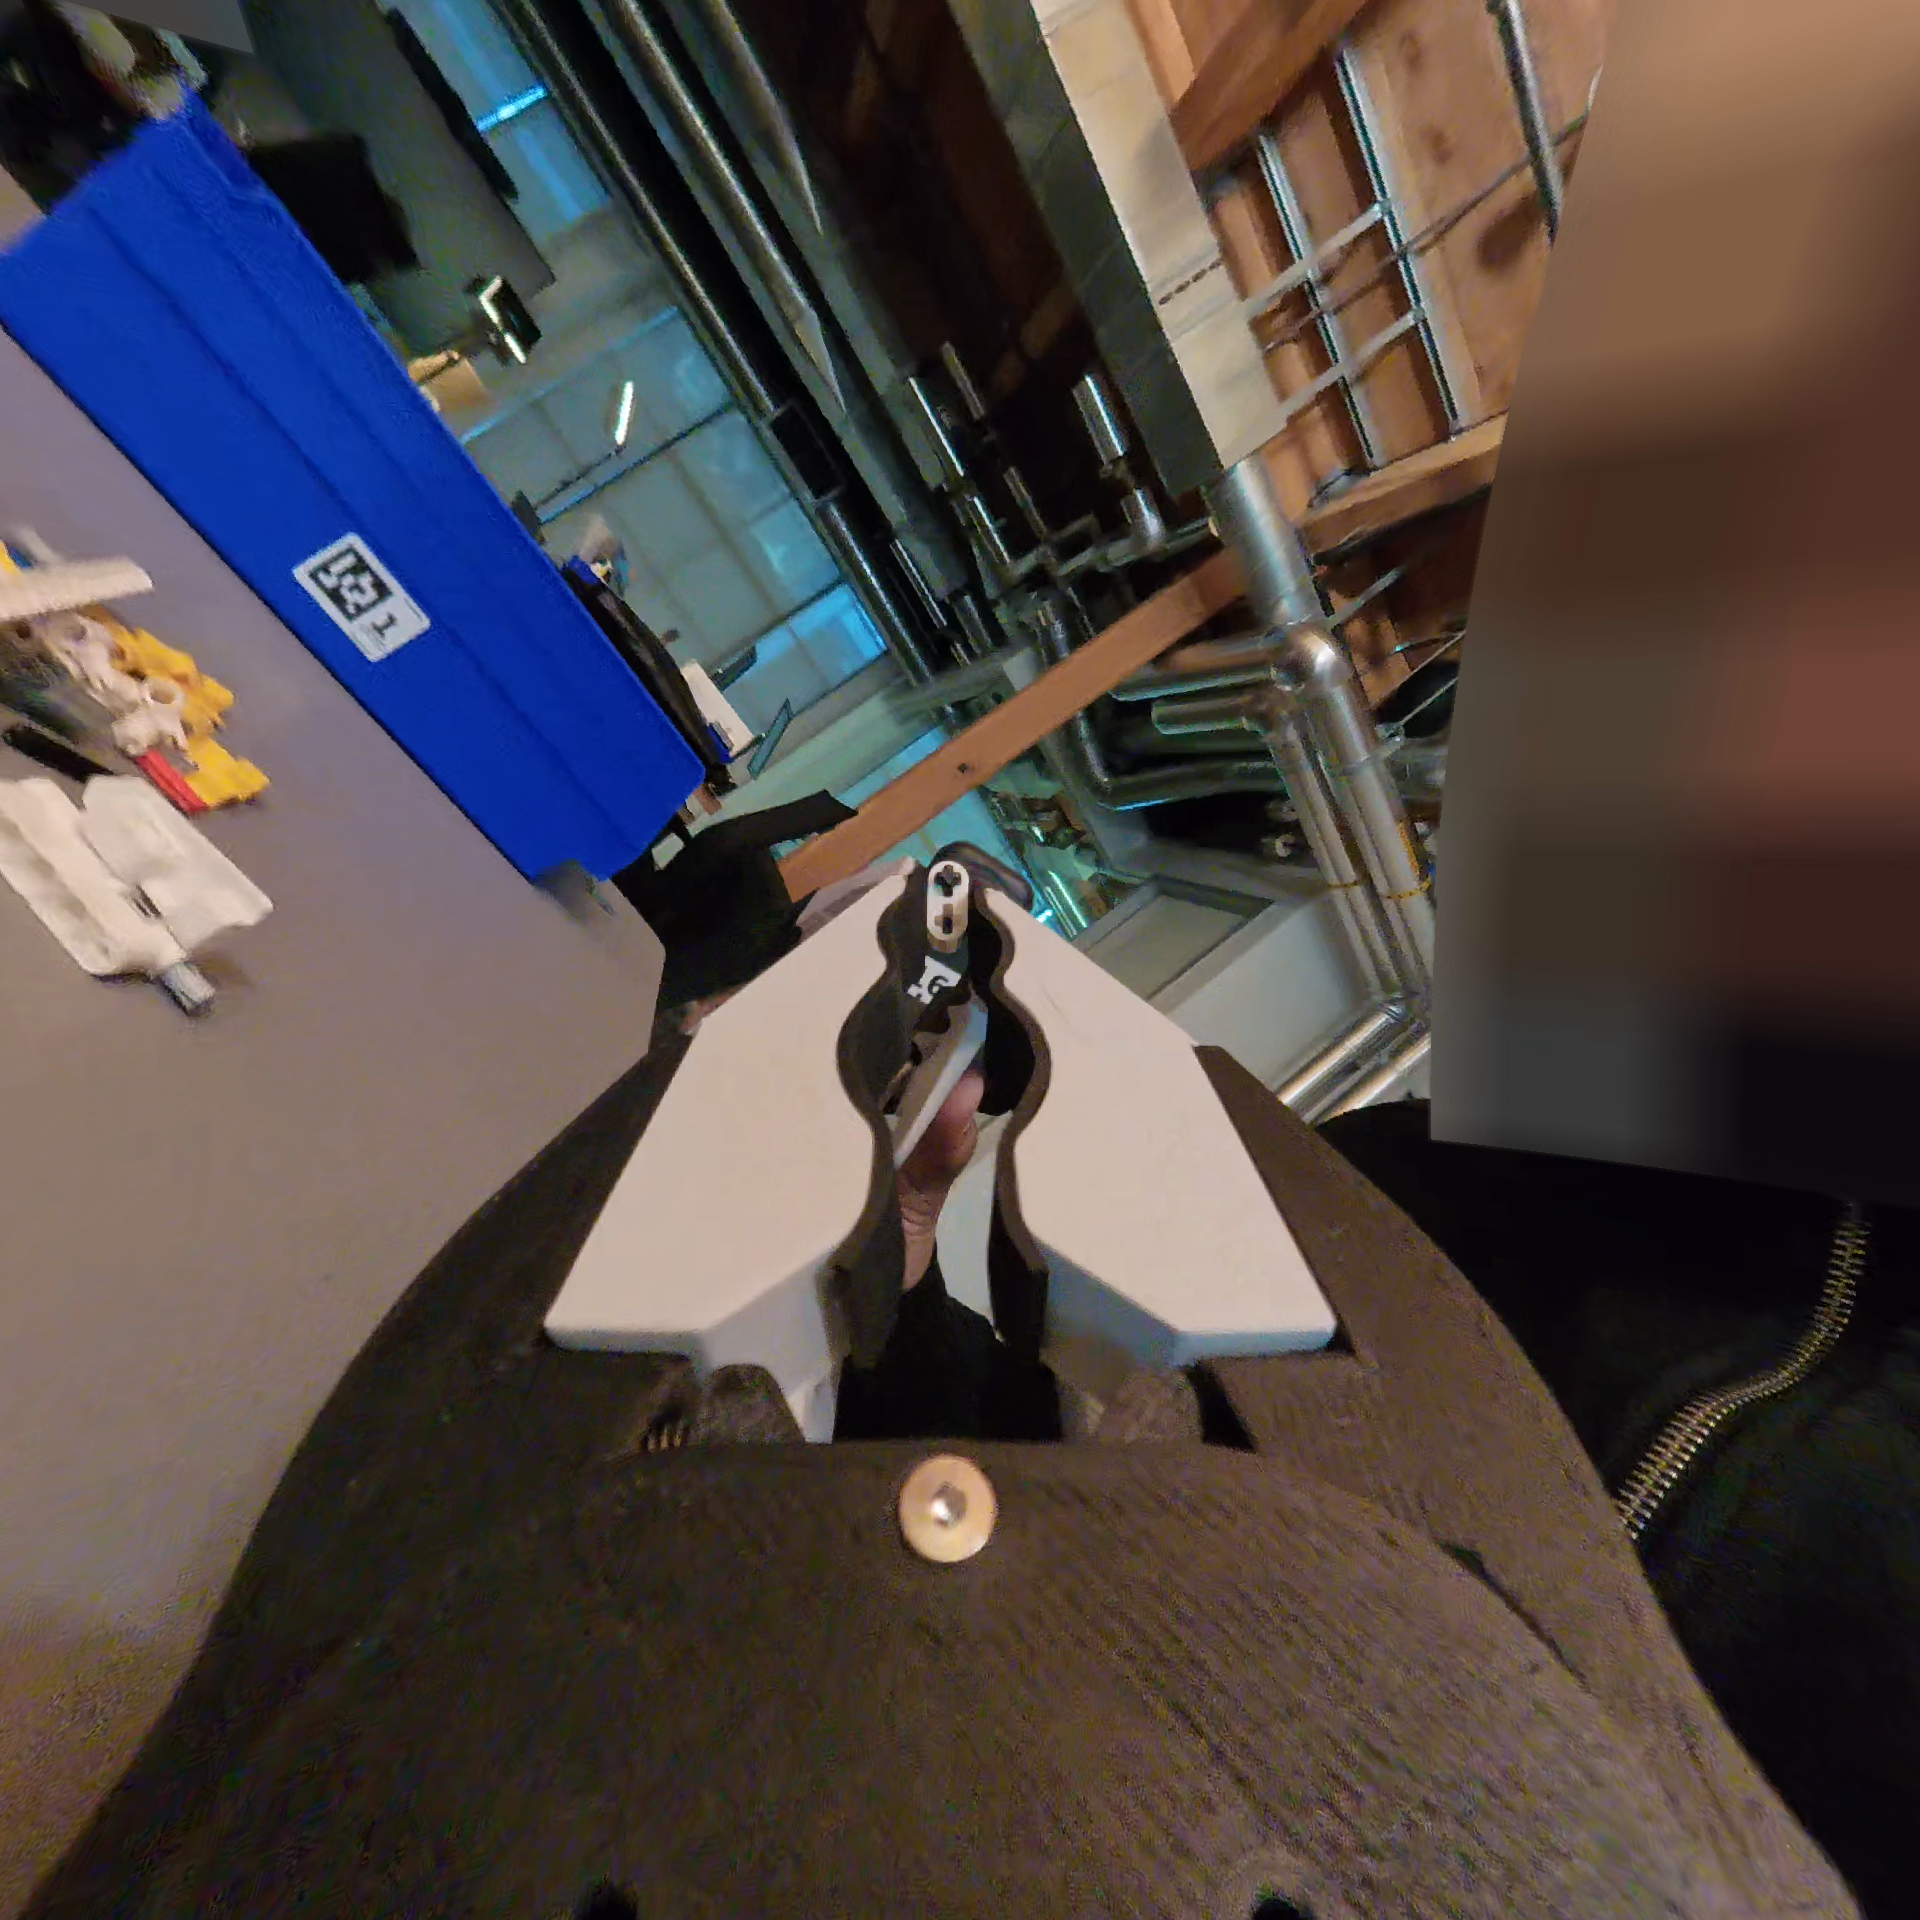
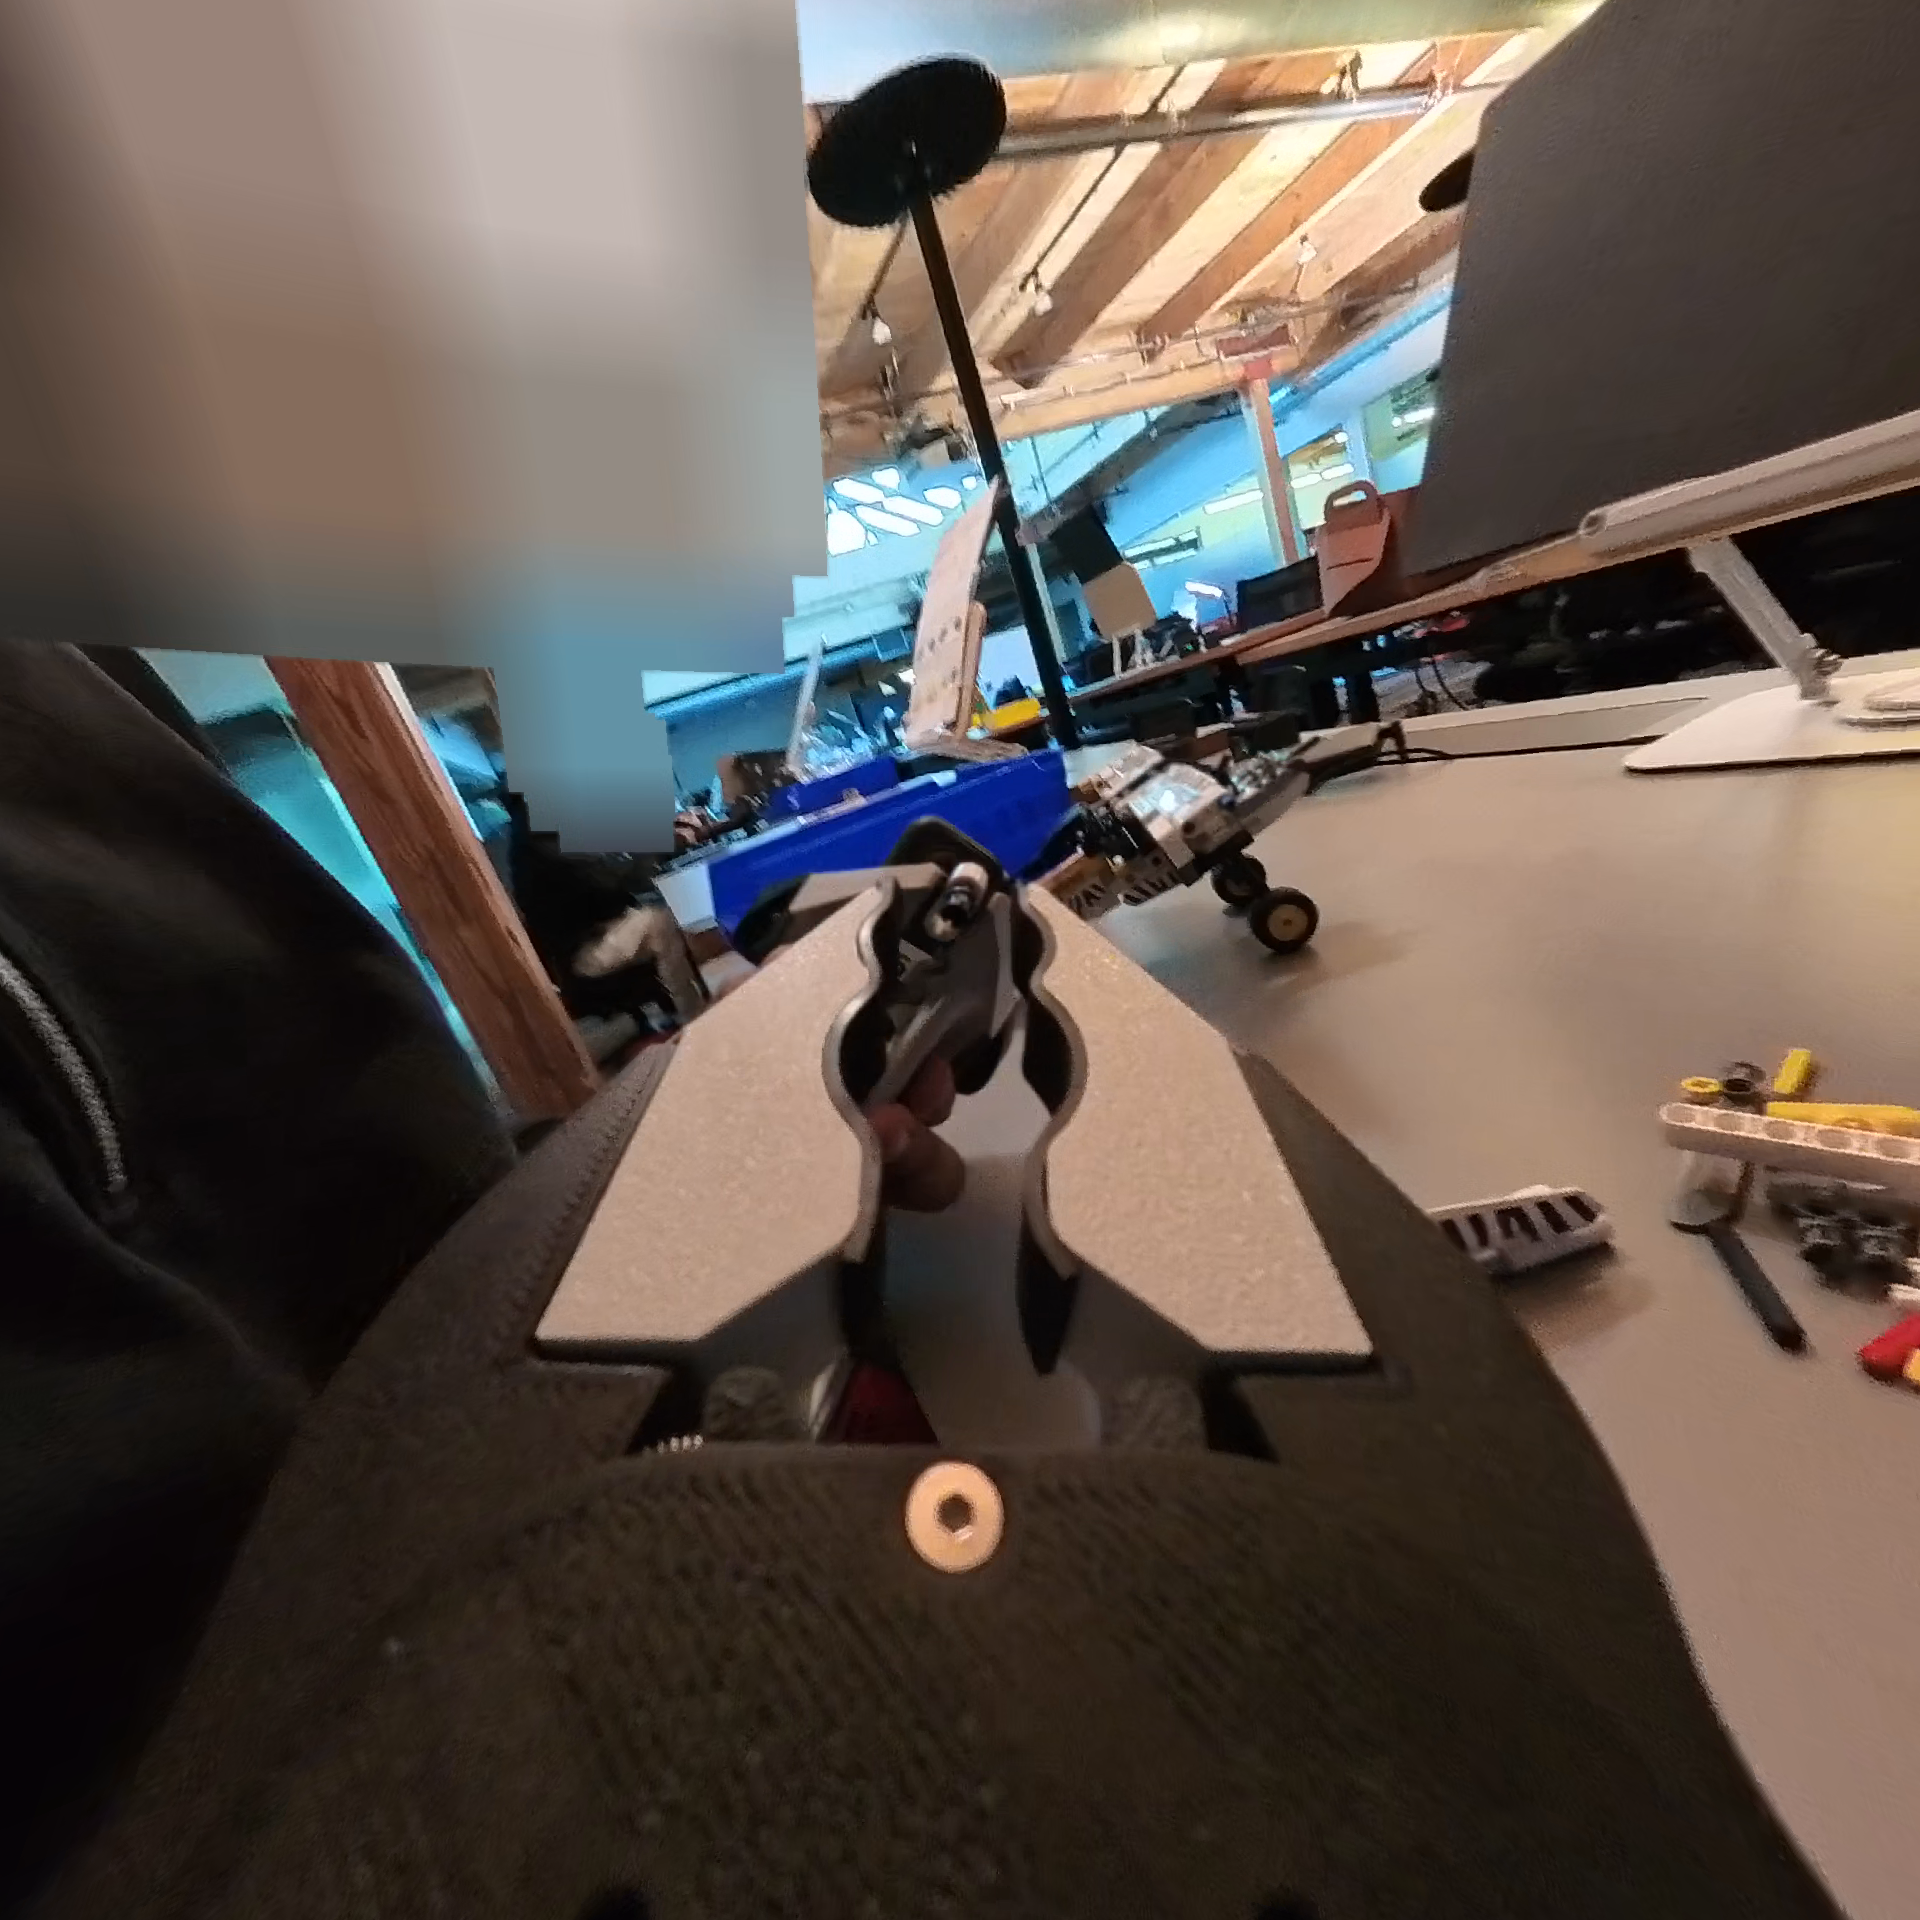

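Mostly, writing is showing in two spots: a white sticker with a black square code (image 1: pixel 362 595) is sitting on the side of a blue bin (image 1: pixel 312 416) at ten o'clock in the left wrist view, and a smaller black-and-white tag (image 1: pixel 935 982) is showing on the far gripper's finger, just under centre. The left gripper (image 1: pixel 948 883) is pointing upward off the grey table (image 1: pixel 312 1091), its jaws standing almost closed. A small white beam piece (image 1: pixel 948 906) with a cross-shaped hole is showing at their tips; whether these pads are pressing it cannot be told. The right gripper (image 2: pixel 961 899) is facing the left one tip to tip, its fingers pinching the white piece by its two ends. At two o'clock from it a wheeled brick model (image 2: pixel 1174 821) is standing, and loose yellow and white parts (image 2: pixel 1787 1132) are lying at three o'clock.
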Available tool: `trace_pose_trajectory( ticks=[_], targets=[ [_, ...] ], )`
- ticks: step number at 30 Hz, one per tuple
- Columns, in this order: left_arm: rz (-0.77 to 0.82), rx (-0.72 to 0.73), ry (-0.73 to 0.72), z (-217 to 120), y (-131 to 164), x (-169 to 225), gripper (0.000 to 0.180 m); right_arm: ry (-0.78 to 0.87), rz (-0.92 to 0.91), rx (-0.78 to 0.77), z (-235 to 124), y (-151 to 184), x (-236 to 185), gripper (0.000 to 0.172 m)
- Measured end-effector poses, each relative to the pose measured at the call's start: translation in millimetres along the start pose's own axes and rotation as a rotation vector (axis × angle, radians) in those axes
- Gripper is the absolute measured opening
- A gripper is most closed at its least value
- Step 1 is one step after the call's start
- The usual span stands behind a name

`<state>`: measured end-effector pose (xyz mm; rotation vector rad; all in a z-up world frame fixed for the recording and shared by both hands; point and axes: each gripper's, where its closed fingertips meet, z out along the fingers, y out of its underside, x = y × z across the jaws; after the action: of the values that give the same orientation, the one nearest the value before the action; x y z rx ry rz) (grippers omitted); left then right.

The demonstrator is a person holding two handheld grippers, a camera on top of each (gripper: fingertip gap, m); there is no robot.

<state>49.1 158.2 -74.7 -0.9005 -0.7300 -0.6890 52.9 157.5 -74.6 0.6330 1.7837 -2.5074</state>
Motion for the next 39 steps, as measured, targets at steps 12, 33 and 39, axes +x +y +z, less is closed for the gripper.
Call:
trace_pose_trajectory(
  ticks=[12,33,39],
  targets=[
    [-0.084,0.146,0.073,1.2,-6.3,1.3,0.003,0.123,-0.198,-0.072,3.3,2.8,4.2,0.020],
    [-0.228,0.036,0.032,-2.0,3.1,-9.6,0.003,0.279,-0.878,-0.324,6.5,19.2,8.0,0.020],
    [-0.260,-0.094,-0.001,-2.0,17.4,-13.3,0.002,0.173,-0.924,-0.389,-0.2,24.6,0.8,0.013]
  ],
)
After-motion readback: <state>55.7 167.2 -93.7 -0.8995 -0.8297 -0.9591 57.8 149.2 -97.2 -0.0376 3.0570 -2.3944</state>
